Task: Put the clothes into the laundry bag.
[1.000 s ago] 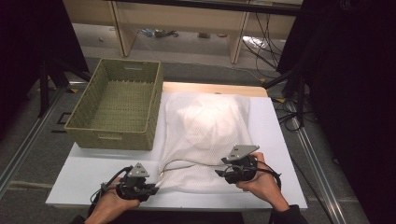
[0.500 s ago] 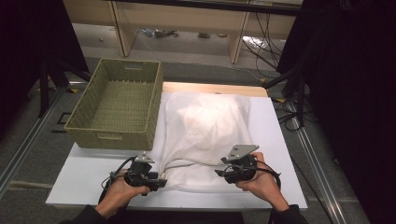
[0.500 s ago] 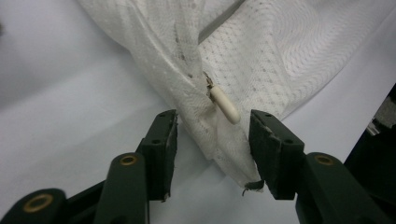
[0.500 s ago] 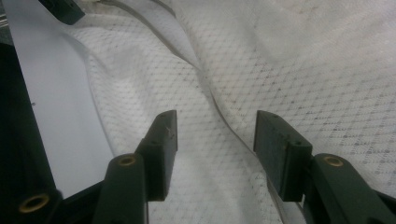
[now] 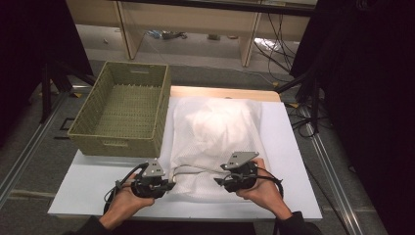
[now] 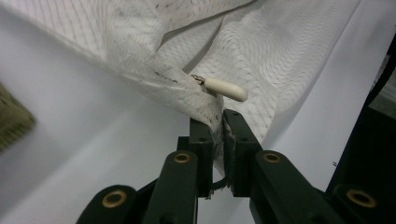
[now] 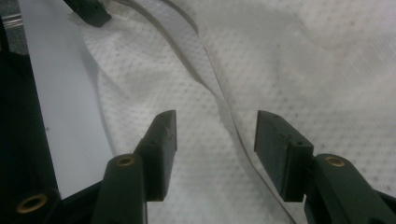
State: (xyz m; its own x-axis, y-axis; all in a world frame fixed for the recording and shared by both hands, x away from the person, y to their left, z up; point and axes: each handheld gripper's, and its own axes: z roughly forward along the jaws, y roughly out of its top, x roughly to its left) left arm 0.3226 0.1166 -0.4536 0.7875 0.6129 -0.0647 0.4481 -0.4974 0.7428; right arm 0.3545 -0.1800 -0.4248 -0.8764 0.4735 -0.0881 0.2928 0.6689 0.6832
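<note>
A white mesh bag (image 5: pixel 215 132) with something bulky inside lies on the white table (image 5: pixel 93 188). My left gripper (image 5: pixel 170 184) is at the bag's near left corner. In the left gripper view its jaws (image 6: pixel 218 122) have just been closing and now pinch the mesh fabric (image 6: pixel 205 100), just below the cream zipper pull (image 6: pixel 225 88). My right gripper (image 5: pixel 219 181) rests over the bag's near edge. Its jaws (image 7: pixel 215 135) stand open above the mesh, with the zipper strip (image 7: pixel 224 116) running between them untouched.
An empty green woven basket (image 5: pixel 166 115) stands at the table's far left, right beside the bag. The table's front edge runs just in front of both hands. Low shelves and cables (image 5: pixel 279 44) lie on the floor beyond the table.
The left jaws opened and then closed on the bag's corner. The right gripper has shifted slightly to the left along the bag's near edge.
</note>
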